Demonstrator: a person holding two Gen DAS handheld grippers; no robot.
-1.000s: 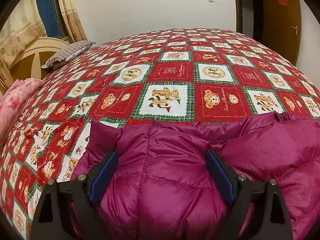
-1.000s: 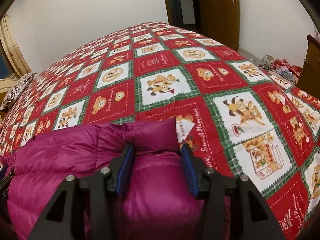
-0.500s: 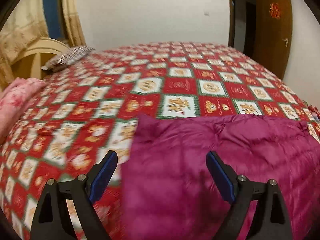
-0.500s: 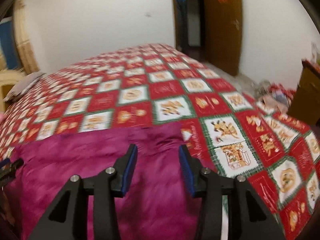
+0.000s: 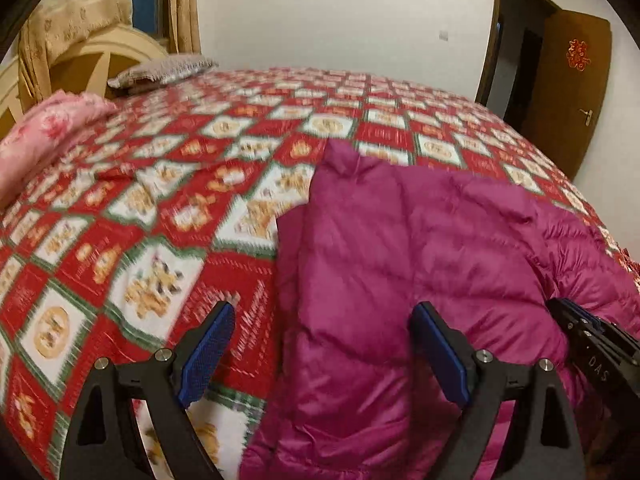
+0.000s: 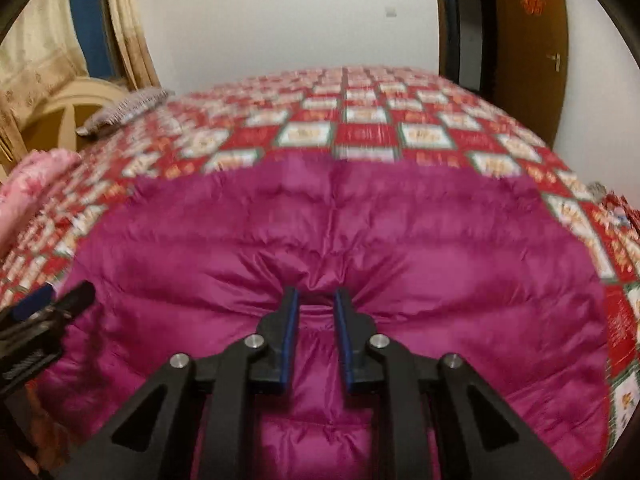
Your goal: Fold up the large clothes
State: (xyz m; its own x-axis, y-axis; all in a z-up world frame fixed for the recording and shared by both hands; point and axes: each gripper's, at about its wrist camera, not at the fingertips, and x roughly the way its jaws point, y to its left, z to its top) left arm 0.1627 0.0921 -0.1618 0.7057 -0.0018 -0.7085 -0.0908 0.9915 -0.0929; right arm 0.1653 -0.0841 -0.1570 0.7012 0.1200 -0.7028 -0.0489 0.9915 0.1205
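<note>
Magenta quilted down jacket (image 5: 420,264), laid flat on a bed (image 5: 160,208) that is covered by a red, white and green patchwork bedspread printed with teddy bears. The jacket is spread across the near part of the bed, its far edge lying well short of the far side, and bedspread is seen on both sides of it.

Left gripper (image 5: 320,344): black frame, blue pads. Its jaws are spread wide and nothing is grasped. It is held above the jacket's left edge, so that the left pad (image 5: 208,352) is seen over bare bedspread and the right pad over the jacket. No contact with the fabric can be made out.

Right gripper (image 6: 316,316): same make. Its jaws are closing, and a puckered ridge of the jacket's fabric is seen between the pad tips, near the middle of the jacket's near part. Creases are drawn toward that point. A narrow gap is left between the pads further back.

Each gripper is also caught at the edge of the other's view.

Further items, placed relative to the jacket: pink floral quilt (image 5: 44,136) on the bed to the far left; striped pillow (image 5: 164,70) beyond it by the cream headboard (image 5: 92,60); gold curtains (image 5: 72,8) behind; brown wooden door (image 5: 576,88) to the far right, with a red paper ornament on it. Both views are blurred.
</note>
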